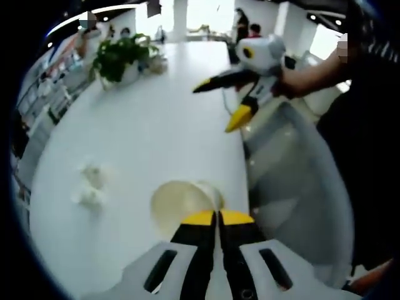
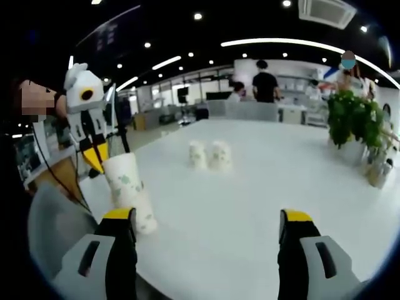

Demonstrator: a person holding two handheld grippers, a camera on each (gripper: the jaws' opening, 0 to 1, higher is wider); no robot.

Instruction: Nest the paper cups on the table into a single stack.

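Observation:
My left gripper (image 1: 218,217) is shut on the rim of a paper cup (image 1: 181,203), whose open mouth I look into from above. In the right gripper view, that left gripper (image 2: 97,161) holds the patterned cup (image 2: 122,178) tilted over a second cup (image 2: 145,217) near the table's edge; the two look partly nested. Two more paper cups (image 2: 197,154) (image 2: 220,154) stand side by side farther along the white table (image 2: 250,187), and appear as blurred white shapes (image 1: 92,186) in the left gripper view. My right gripper (image 2: 207,217) is open and holds nothing; the right gripper (image 1: 215,107) hangs above the table.
A potted plant (image 1: 122,56) (image 2: 353,119) stands at the table's far side. A grey chair (image 1: 294,169) (image 2: 47,219) sits against the near table edge. A person's arm (image 1: 312,75) holds the right gripper. Other people stand in the background.

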